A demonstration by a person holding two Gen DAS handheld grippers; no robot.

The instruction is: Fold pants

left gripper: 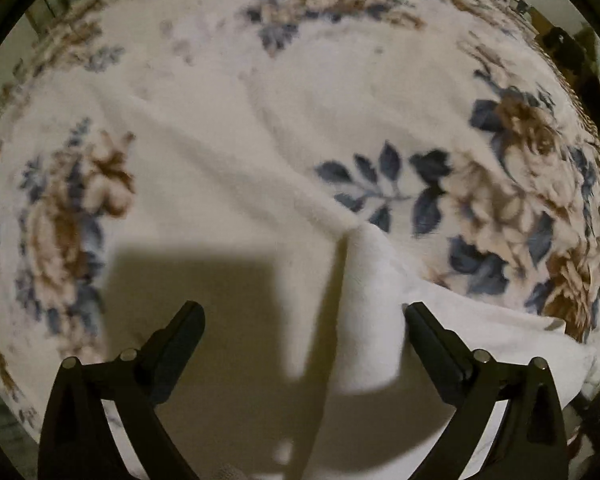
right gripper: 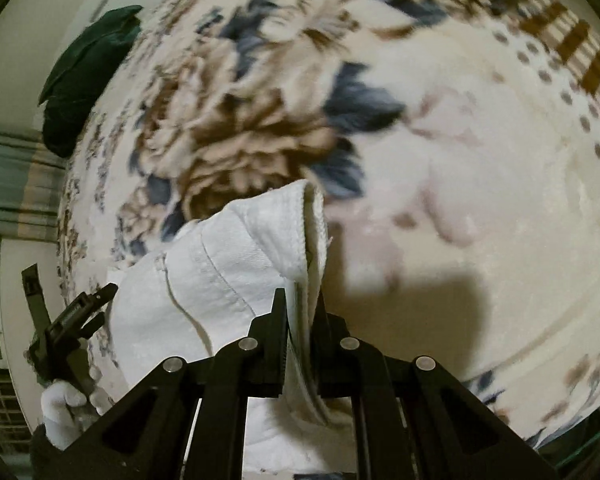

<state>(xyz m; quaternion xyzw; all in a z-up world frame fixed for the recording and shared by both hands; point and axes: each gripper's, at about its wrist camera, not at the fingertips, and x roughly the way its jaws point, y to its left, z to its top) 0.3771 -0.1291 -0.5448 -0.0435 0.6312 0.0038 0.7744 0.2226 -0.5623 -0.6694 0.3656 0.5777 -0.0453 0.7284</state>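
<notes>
The right gripper (right gripper: pixel 300 300) is clamped tight on a bunched edge of the white pants (right gripper: pixel 228 272), which look like they're lifted a bit off the flowery blanket (right gripper: pixel 480 220), while the left gripper (left gripper: pixel 304 316) has its jaws wide apart and nothing in them, with a fold of the pants just touching its right finger. Biggest risk I can see: only one pinch point is carrying the cloth, so the rest could sag, twist, or slide out if the fabric in that grip is thin. White on a mostly cream blanket also makes the edges hard to pick out, so the left gripper could easily grab blanket along with the pants, or miss the hem. As for brands, labels or writing, I can't read a thing anywhere, it's too blurry
</notes>
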